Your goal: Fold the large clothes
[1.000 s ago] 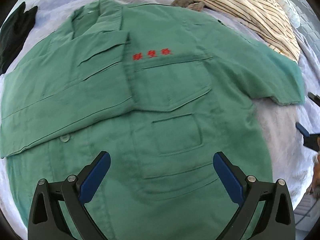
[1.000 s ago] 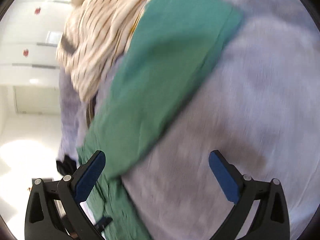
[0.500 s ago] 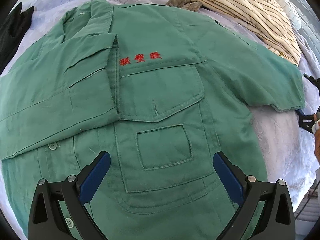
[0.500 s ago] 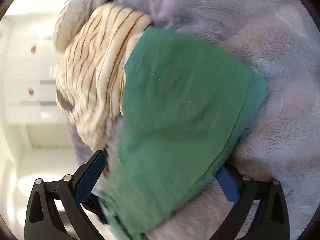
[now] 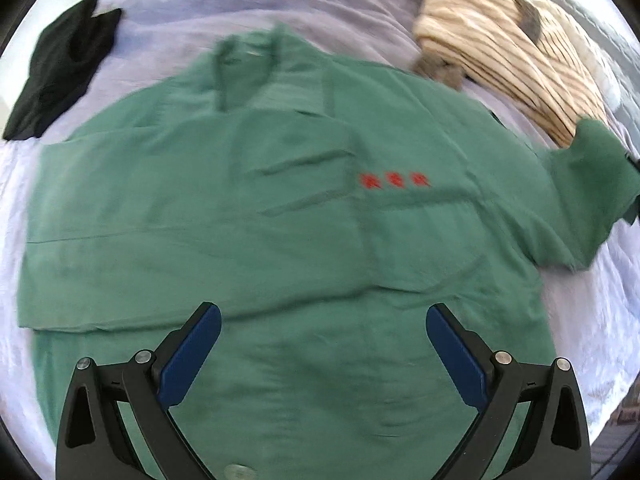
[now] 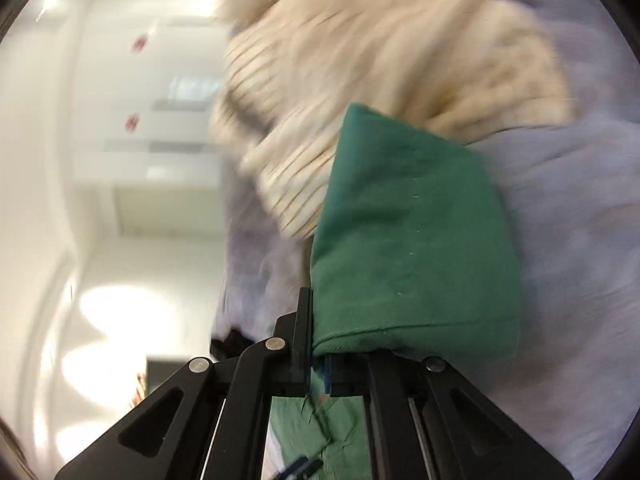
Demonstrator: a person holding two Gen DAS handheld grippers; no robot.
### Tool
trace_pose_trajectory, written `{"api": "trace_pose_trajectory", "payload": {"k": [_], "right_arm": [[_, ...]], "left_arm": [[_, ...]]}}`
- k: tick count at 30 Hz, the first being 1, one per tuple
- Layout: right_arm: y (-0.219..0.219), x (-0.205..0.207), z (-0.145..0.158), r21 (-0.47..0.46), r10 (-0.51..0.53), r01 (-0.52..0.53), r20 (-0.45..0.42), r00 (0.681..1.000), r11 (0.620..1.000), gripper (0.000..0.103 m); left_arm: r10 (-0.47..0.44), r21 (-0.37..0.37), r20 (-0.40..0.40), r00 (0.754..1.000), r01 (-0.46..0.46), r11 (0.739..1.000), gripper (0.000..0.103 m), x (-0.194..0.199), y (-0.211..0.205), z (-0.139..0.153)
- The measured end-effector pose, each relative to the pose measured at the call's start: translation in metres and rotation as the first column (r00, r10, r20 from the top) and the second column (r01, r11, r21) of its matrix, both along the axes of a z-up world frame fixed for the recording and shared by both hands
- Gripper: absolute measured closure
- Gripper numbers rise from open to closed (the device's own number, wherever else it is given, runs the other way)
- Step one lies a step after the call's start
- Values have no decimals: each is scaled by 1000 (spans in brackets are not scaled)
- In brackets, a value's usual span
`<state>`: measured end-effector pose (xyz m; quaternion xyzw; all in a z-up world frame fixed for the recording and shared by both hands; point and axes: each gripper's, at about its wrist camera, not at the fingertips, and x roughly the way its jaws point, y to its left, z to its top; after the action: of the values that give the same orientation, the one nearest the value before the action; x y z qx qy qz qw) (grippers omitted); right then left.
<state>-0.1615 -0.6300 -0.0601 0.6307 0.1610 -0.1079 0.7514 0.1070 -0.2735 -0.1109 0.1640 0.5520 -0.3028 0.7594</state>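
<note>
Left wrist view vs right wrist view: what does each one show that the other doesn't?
Left wrist only: the whole green work jacket spread on the lilac bedcover, its red embroidered characters, one sleeve folded across the chest, and the open left gripper above the hem.

Right wrist only: the right gripper shut on the green sleeve cuff, plus white cabinets behind.

Both: the green jacket, the cream striped garment, the bedcover and a black garment.
</note>
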Motion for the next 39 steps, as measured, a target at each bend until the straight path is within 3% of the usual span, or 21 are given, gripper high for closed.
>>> {"api": "trace_pose_trajectory", "payload": {"k": [4, 7, 10, 14, 18, 20, 21, 23, 24, 25, 26, 28, 29, 30, 31, 32, 34, 36, 38, 39], "right_arm": [[61, 84, 39, -156, 187, -190, -30, 982, 969, 98], [130, 156, 60, -293, 338, -355, -109, 935, 888, 98], [193, 212, 59, -343, 446, -476, -166, 879, 810, 98], [278, 265, 24, -311, 554, -608, -252, 794, 731, 98], [341, 299, -38, -254, 571, -705, -438, 694, 662, 94], [352, 298, -61, -212, 550, -716, -510, 661, 665, 94], [356, 292, -67, -186, 547, -712, -519, 656, 677, 91], [350, 277, -72, -133, 550, -683, -492, 675, 719, 76], [347, 267, -69, -127, 538, -658, -472, 698, 742, 56], [340, 253, -61, -152, 493, -608, -451, 744, 779, 41], [332, 250, -55, -174, 454, -570, -443, 773, 803, 40], [317, 240, -45, -206, 364, -488, -443, 819, 848, 41], [310, 240, -43, -204, 343, -463, -437, 831, 862, 53], [304, 244, -41, -200, 334, -450, -433, 837, 870, 81], [303, 252, -39, -200, 343, -460, -435, 833, 865, 88], [303, 261, -38, -213, 356, -477, -429, 830, 853, 88], [322, 279, -26, -276, 409, -548, -428, 806, 790, 88], [349, 292, -23, -276, 514, -642, -415, 751, 715, 87], [377, 295, -28, -262, 589, -730, -451, 671, 632, 83], [389, 293, -30, -268, 591, -755, -489, 642, 599, 71]], "left_arm": [[56, -19, 40, 998, -55, 998, 0, 30, 32, 6], [114, -33, 56, 992, -112, 993, 0, 55, 61, 7], [183, -51, 75, 980, -180, 982, 0, 82, 94, 7], [262, -63, 85, 961, -257, 964, 0, 113, 134, 1], [289, -52, 74, 954, -286, 957, 0, 131, 160, -10], [294, -51, 63, 954, -291, 955, 0, 135, 173, -13], [295, -55, 59, 954, -292, 955, 0, 138, 180, -14], [297, -61, 55, 953, -294, 954, 0, 138, 186, -13], [300, -69, 52, 953, -296, 953, 0, 140, 191, -12], [301, -76, 51, 952, -297, 952, 0, 140, 194, -11], [302, -85, 50, 952, -297, 951, 0, 142, 198, -9], [302, -101, 48, 952, -296, 950, 0, 143, 204, -6], [303, -110, 44, 952, -296, 949, 0, 144, 207, -4], [303, -123, 33, 952, -297, 947, 0, 144, 210, -2], [306, -134, 20, 952, -301, 944, 0, 146, 212, -1], [312, -151, -2, 950, -309, 939, 0, 147, 215, -1], [328, -181, -44, 944, -330, 926, 0, 151, 221, -1], [348, -191, -73, 935, -356, 915, 0, 154, 226, -2], [364, -189, -90, 927, -374, 908, 0, 155, 227, -4], [364, -192, -97, 926, -376, 906, 0, 154, 225, -3]]}}
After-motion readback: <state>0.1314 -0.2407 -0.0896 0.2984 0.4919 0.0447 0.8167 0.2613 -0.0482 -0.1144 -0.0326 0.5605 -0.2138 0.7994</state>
